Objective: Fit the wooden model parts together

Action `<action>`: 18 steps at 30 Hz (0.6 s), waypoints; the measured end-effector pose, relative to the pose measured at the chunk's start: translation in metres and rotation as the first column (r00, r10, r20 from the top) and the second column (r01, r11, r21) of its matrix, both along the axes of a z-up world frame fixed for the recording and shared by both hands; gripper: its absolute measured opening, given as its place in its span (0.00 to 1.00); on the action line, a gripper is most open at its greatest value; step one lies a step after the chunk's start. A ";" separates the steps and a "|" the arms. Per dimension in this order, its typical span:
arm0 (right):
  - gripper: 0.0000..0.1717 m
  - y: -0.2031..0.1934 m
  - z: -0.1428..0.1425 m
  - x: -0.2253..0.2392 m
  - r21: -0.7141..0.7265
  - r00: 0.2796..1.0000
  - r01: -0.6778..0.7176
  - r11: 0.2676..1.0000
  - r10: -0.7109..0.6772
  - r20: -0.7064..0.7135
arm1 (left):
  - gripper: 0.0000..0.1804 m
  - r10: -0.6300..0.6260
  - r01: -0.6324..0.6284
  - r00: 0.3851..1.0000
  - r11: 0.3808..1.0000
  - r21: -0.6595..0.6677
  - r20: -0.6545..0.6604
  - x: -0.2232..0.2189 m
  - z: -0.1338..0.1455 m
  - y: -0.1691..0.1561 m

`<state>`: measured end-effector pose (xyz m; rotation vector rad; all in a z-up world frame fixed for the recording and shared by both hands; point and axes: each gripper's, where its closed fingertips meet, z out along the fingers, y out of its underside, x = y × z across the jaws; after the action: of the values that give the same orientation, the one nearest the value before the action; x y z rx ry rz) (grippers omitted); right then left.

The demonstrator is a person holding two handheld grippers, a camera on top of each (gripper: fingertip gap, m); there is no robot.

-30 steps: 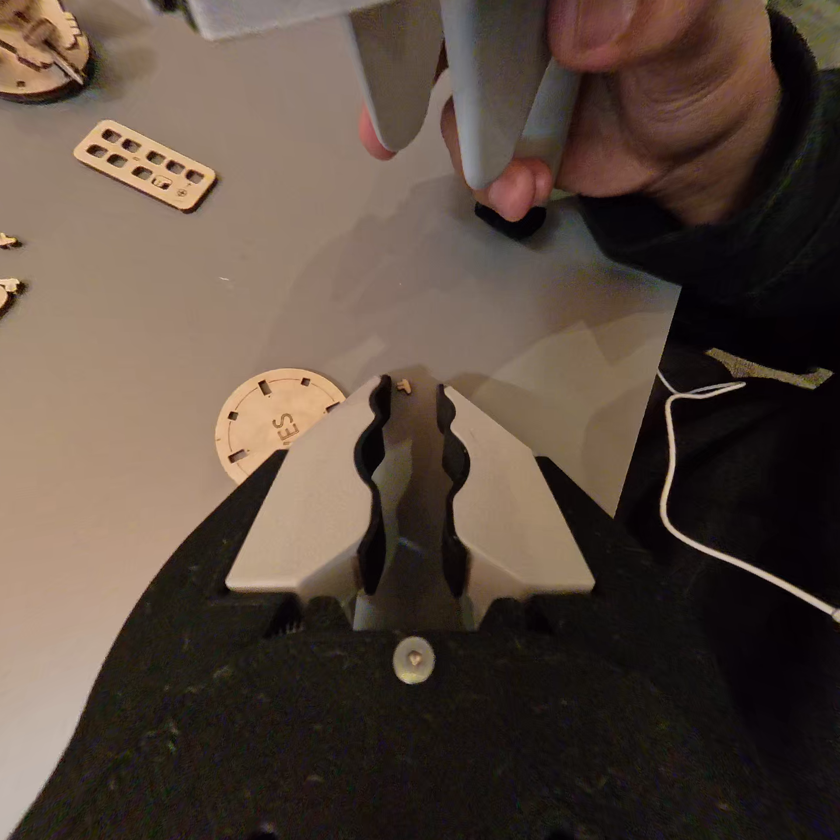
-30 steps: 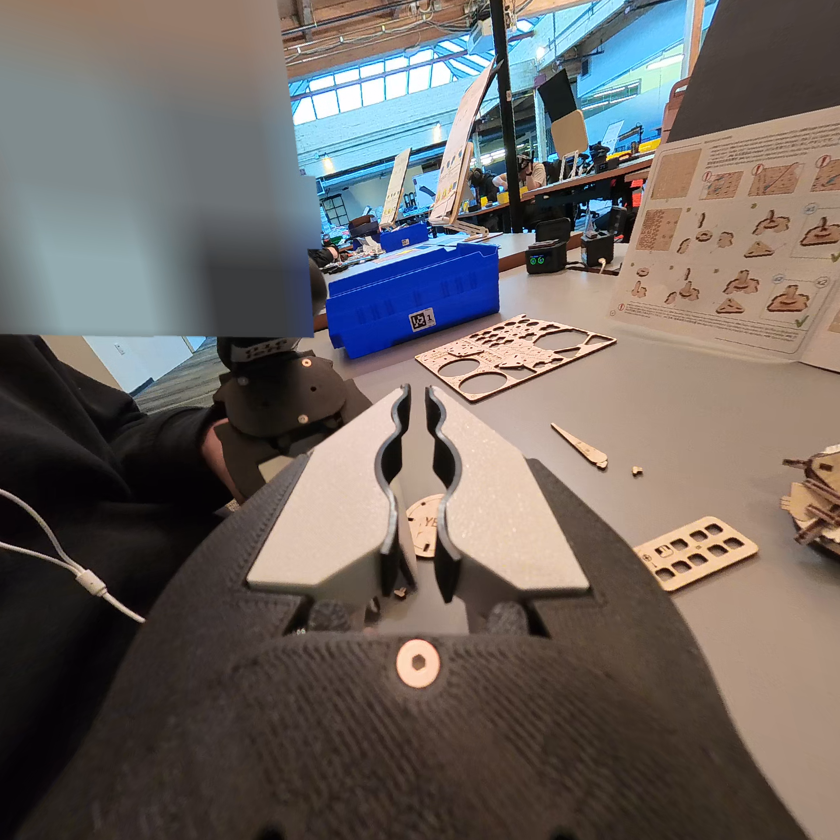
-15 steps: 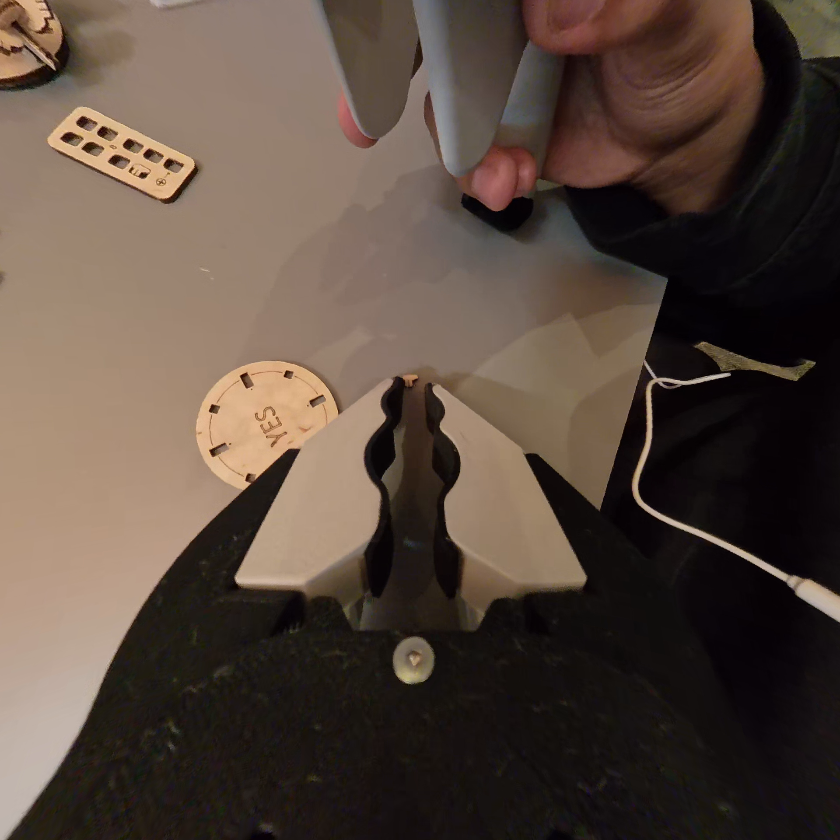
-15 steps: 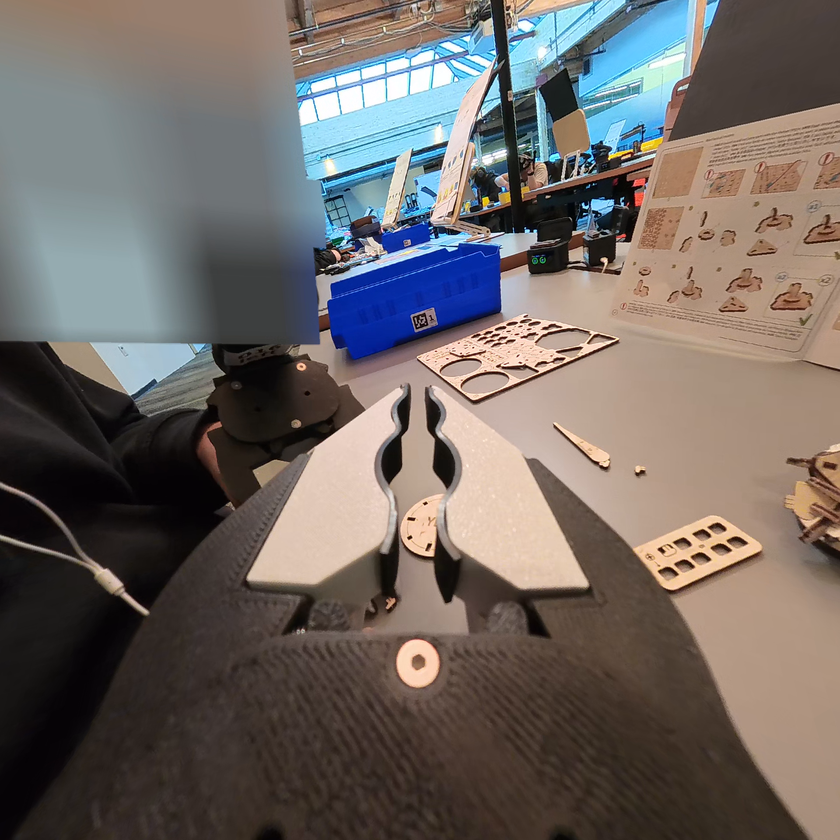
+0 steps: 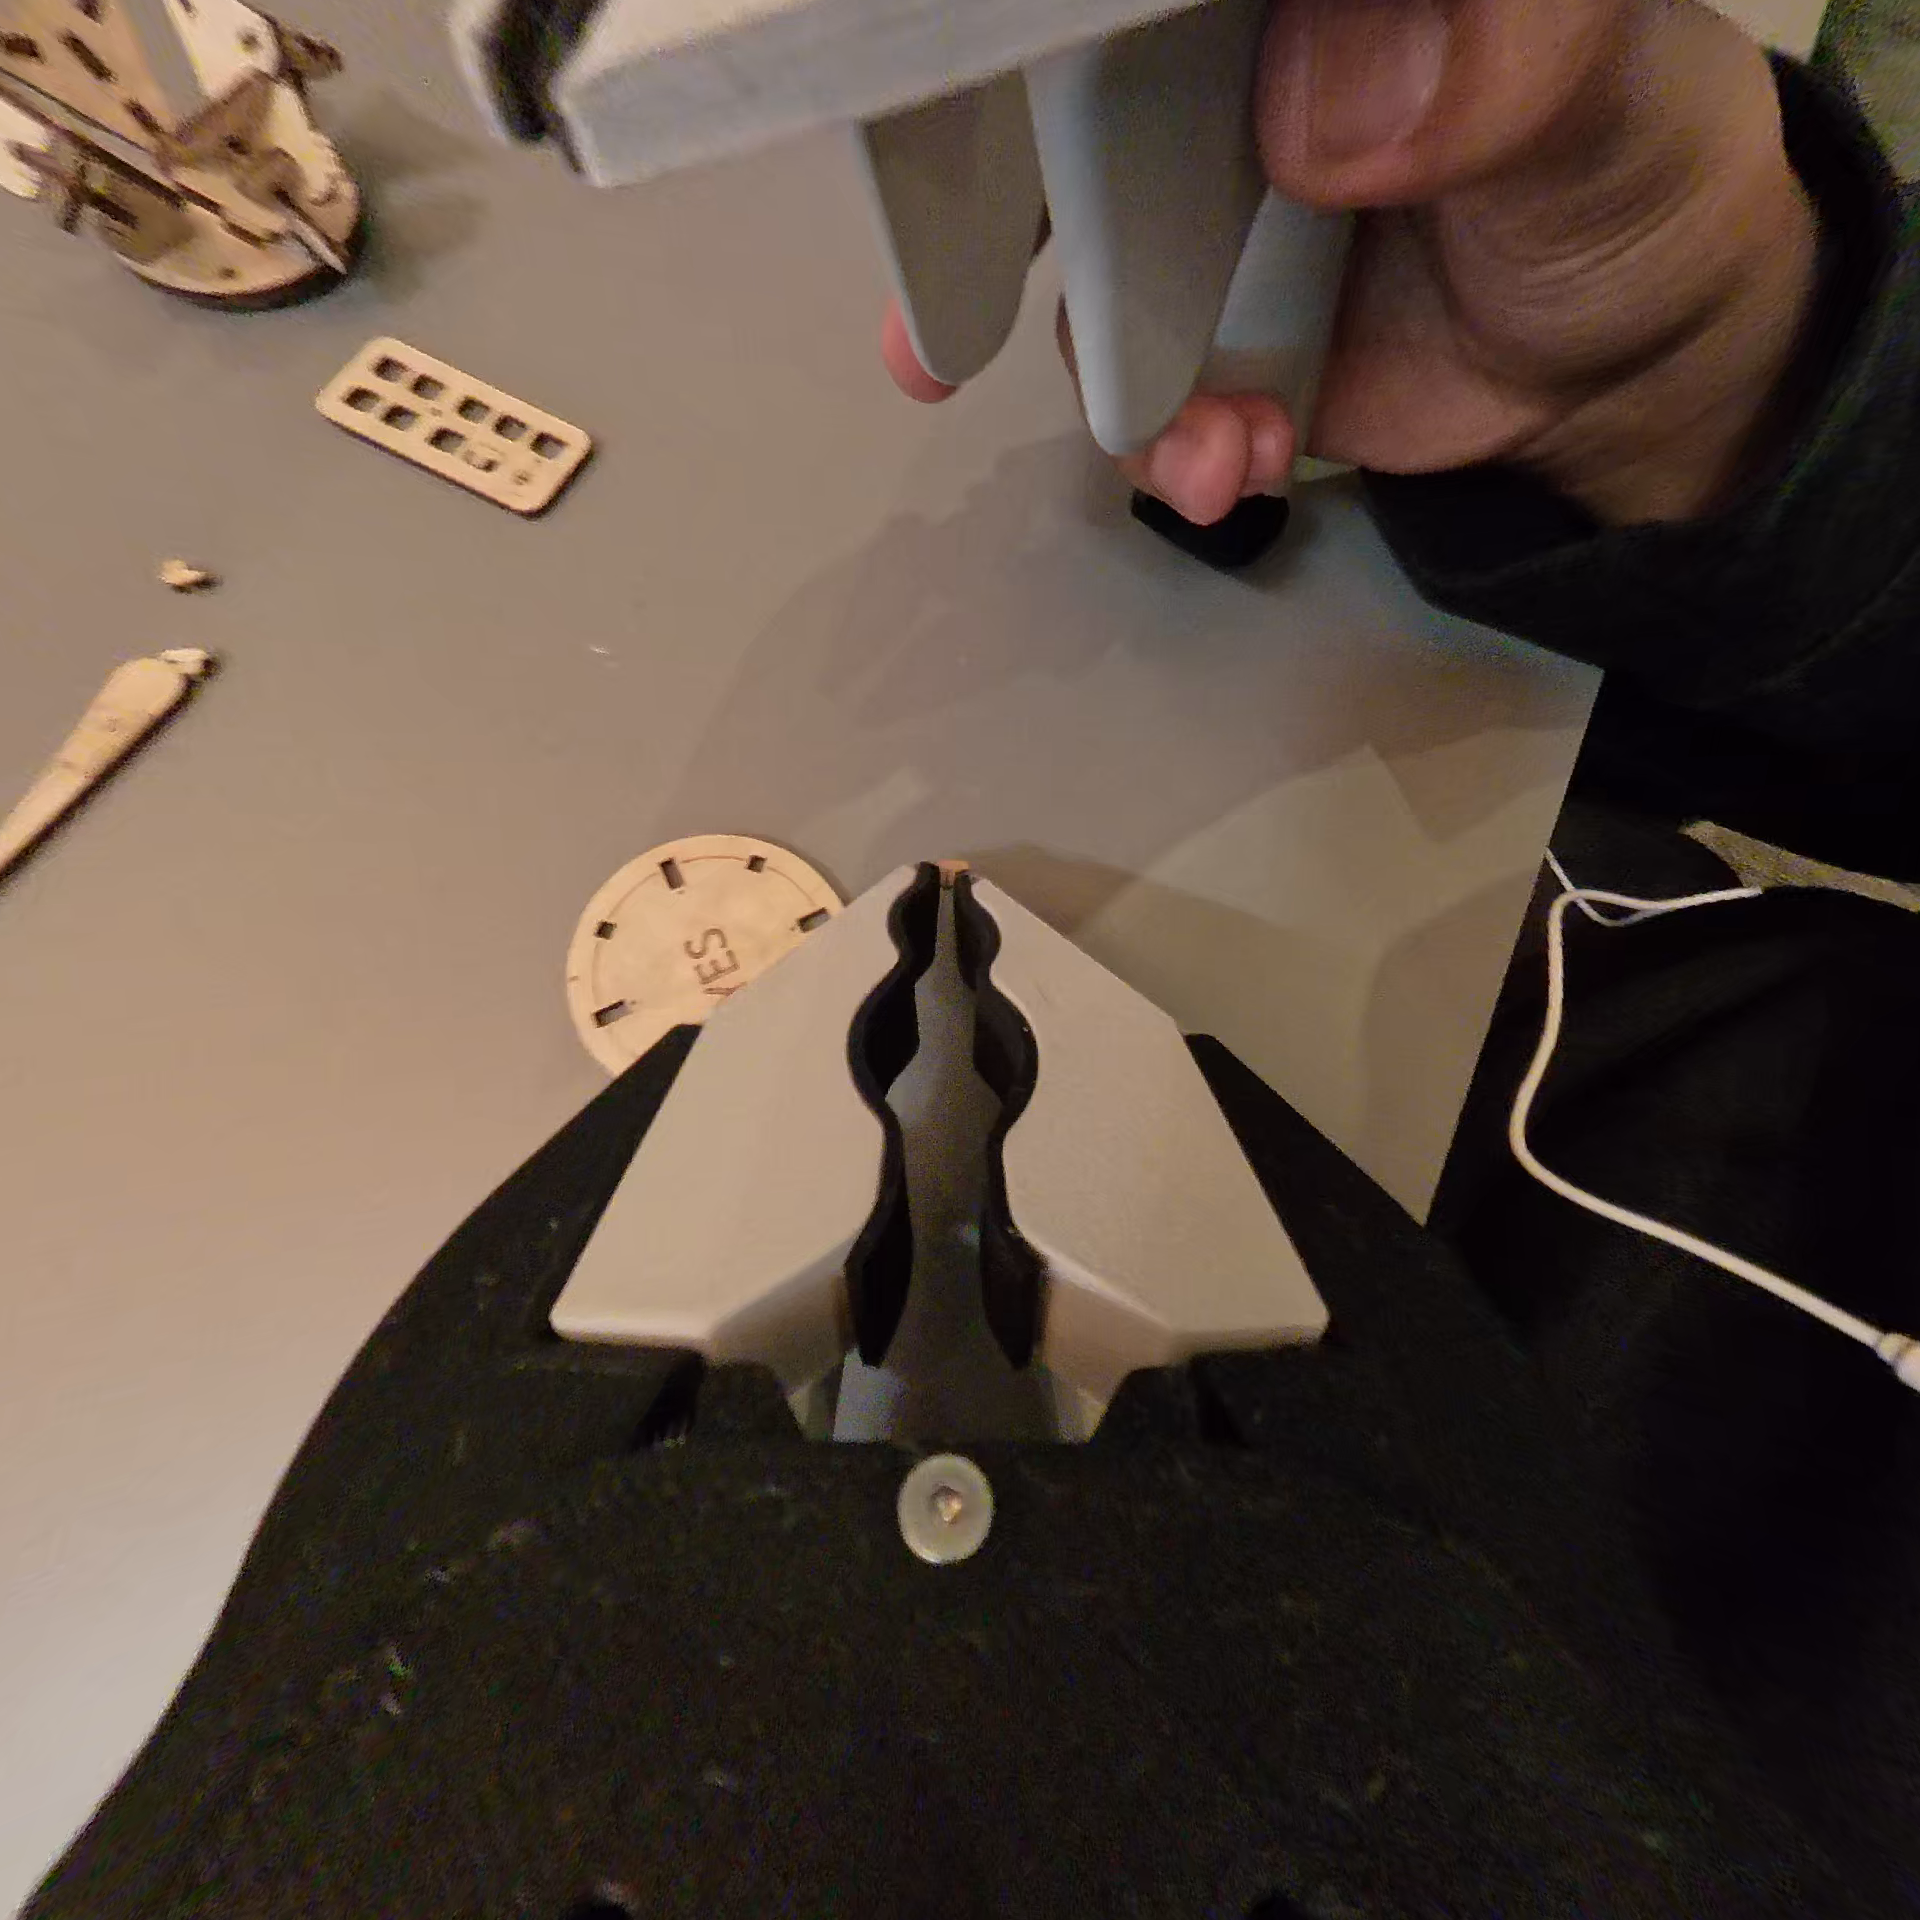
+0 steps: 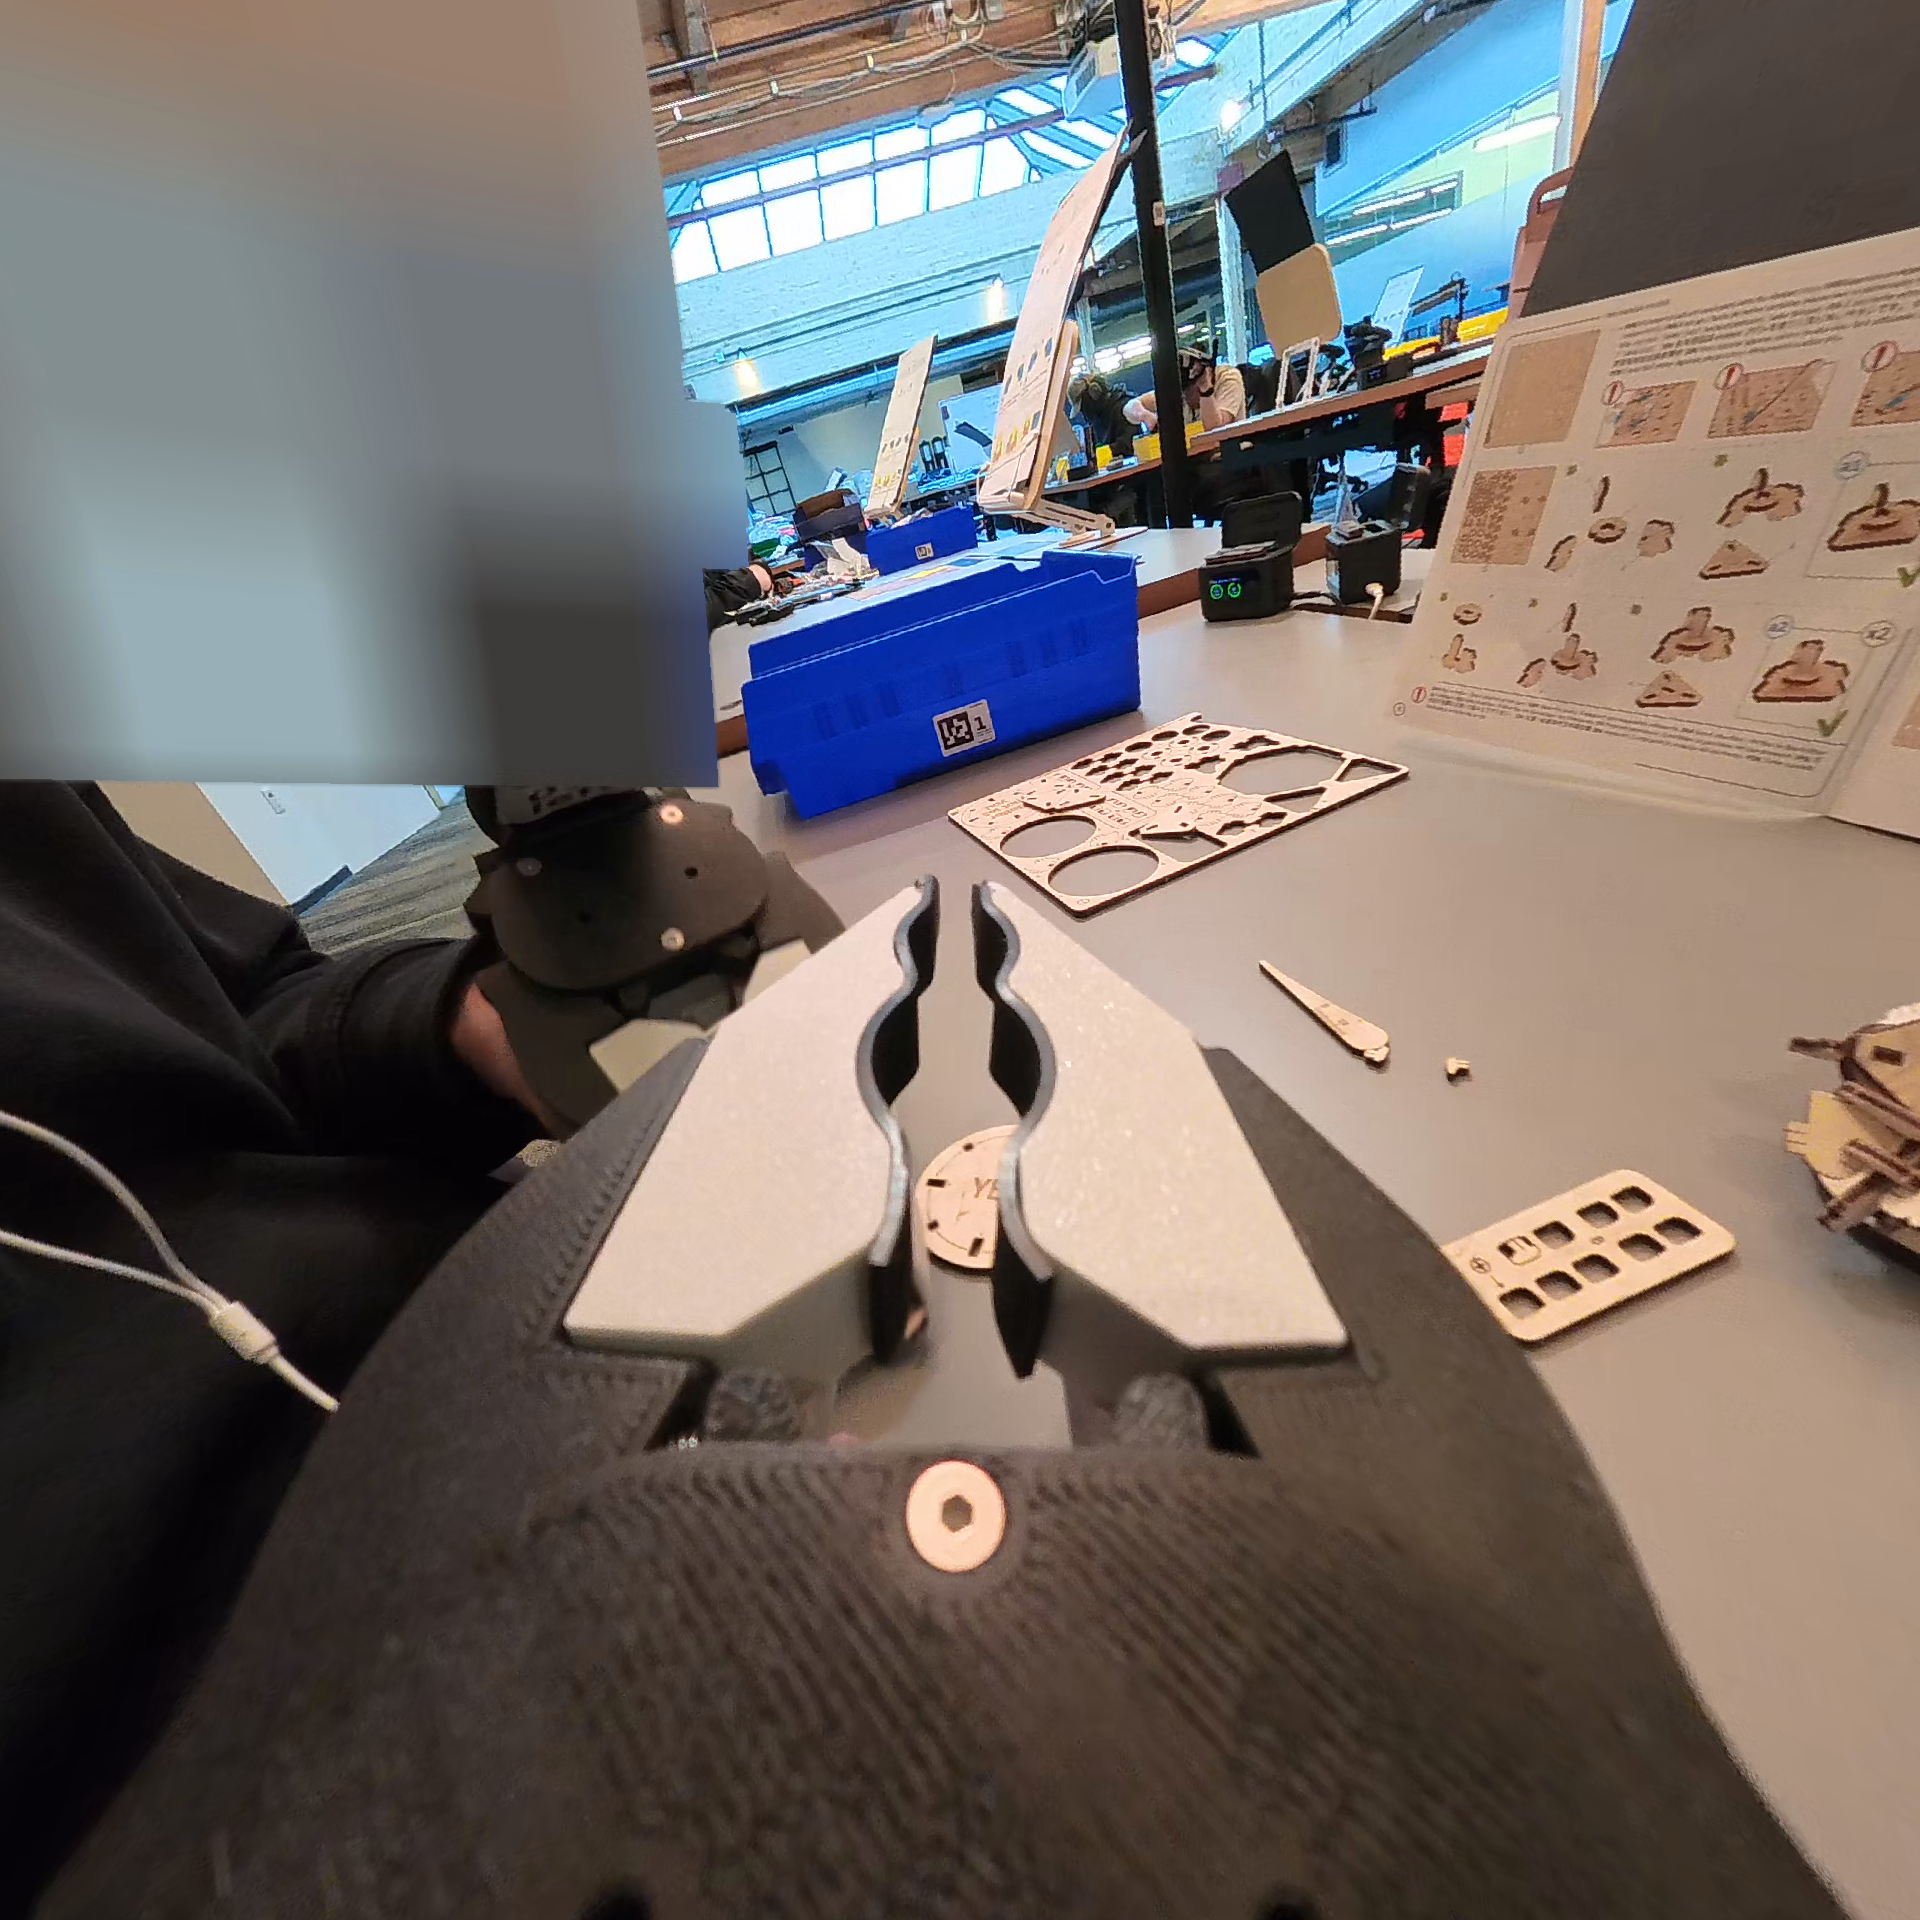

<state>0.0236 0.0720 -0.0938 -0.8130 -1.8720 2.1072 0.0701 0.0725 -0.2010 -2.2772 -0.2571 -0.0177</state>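
Closing in since the earlier left wrist picture, the left gripper (image 5: 943, 881) now has its tips drawn together on a tiny wooden peg (image 5: 950, 867) that then lay loose on the grey table (image 5: 416, 1039) between open fingers; only the peg's pale end shows, pinched at the very tips and just clear of the wooden disc (image 5: 675, 951) lying beside the left finger. Such a peg looks featherlight, stiff and brittle, easy to flick away or lose, so a hold at the very tips across its flat sides seems the only workable one. Farther off lie a slotted wooden strip (image 5: 454, 424), a pointed sliver (image 5: 94, 743) and a partly built wooden model (image 5: 197, 156), while a hand (image 5: 1507, 260) holds the other tool's grey handle above. Seen from the right wrist, the right gripper (image 6: 954, 896) hangs over the table with a narrow gap between its tips and nothing in them; the disc (image 6: 961, 1195) shows below between its fingers. Beyond are a punched-out wooden sheet (image 6: 1174, 810), a blue box (image 6: 935, 686) and an instruction leaflet (image 6: 1683, 561).
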 end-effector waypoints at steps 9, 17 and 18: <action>0.04 -0.006 -0.015 0.004 -0.056 0.974 -0.105 0.993 0.114 0.197 | 0.00 0.112 -0.068 0.979 0.968 0.241 -0.173 -0.030 0.057 -0.016; 0.08 -0.021 -0.028 0.019 -0.219 0.838 -0.292 0.931 0.360 0.411 | 0.00 0.088 0.012 0.925 0.965 0.260 -0.371 -0.022 0.075 -0.015; 0.08 -0.020 -0.027 0.018 -0.219 0.842 -0.284 0.934 0.352 0.409 | 0.00 0.080 0.021 0.923 0.966 0.258 -0.377 -0.021 0.074 -0.014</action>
<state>0.0414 0.0516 -0.1213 -1.1721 -2.2255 2.4505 0.0495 0.0585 -0.1266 -1.9660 -0.0750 0.3893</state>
